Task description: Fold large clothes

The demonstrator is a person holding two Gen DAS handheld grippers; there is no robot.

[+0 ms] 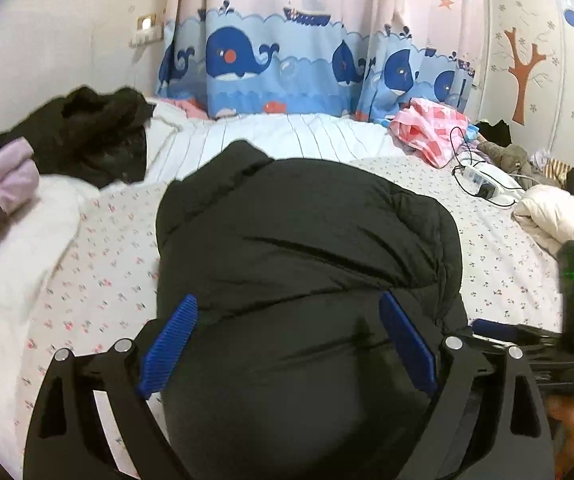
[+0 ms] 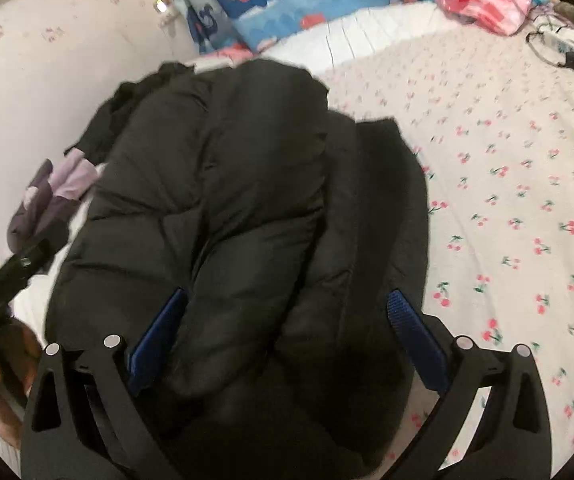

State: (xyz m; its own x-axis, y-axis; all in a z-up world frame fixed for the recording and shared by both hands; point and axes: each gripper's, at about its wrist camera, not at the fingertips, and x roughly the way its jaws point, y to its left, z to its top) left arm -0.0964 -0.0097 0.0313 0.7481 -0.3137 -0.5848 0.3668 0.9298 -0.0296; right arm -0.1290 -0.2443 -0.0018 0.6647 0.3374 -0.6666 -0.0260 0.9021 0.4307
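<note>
A black puffer jacket [image 1: 307, 240] lies bunched and folded on the cherry-print bed sheet [image 1: 107, 260]. My left gripper [image 1: 287, 300] hovers over its near end, open, with the blue pads [image 1: 171, 344] wide apart and the padded fabric bulging up between them. In the right wrist view the same jacket [image 2: 227, 200] fills the middle. My right gripper [image 2: 287, 294] is open over it; one blue pad [image 2: 159, 336] rests against a fold, the other stands at the jacket's right edge. Each gripper's body shows at the edge of the other's view, held by a hand [image 2: 3, 364].
Dark clothes [image 1: 95, 132] and a lilac garment [image 1: 7, 184] lie on a white duvet [image 1: 15, 260] at left. A pink-white cloth [image 1: 431, 128], a power strip with cable [image 1: 479, 180] and a cream garment [image 1: 551, 216] lie at right. Whale-print curtains [image 1: 287, 60] hang behind.
</note>
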